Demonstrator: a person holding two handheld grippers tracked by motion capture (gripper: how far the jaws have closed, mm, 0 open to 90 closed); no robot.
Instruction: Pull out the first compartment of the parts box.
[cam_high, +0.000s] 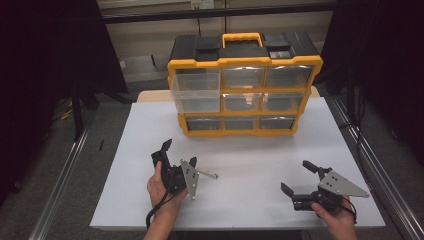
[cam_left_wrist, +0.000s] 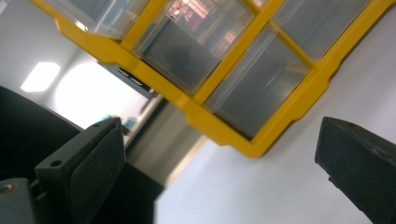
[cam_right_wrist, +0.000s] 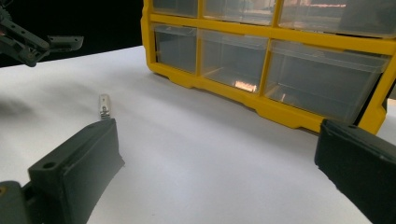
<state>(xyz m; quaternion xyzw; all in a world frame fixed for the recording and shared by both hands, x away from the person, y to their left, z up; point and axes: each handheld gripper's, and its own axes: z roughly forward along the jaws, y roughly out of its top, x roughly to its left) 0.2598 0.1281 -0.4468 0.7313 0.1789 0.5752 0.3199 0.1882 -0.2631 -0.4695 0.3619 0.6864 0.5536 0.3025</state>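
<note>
Both grippers hold nothing, jaws wide apart. Left gripper (cam_high: 179, 156) has a small metal piece (cam_high: 208, 174) lying just to its right on the white table (cam_high: 260, 160). Right gripper (cam_high: 298, 176) sits well apart. Ahead stands a yellow drawer box (cam_high: 243, 85), one clear drawer (cam_high: 196, 93) pulled out.

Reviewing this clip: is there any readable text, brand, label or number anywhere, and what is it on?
No text can be read.
The yellow and black drawer organizer bears no legible brand or label on its frame or its clear drawers.
In the left gripper view, a dark strip behind the organizer has small coloured marks, too blurred to read.
The left gripper and right gripper carry no visible markings.
</note>
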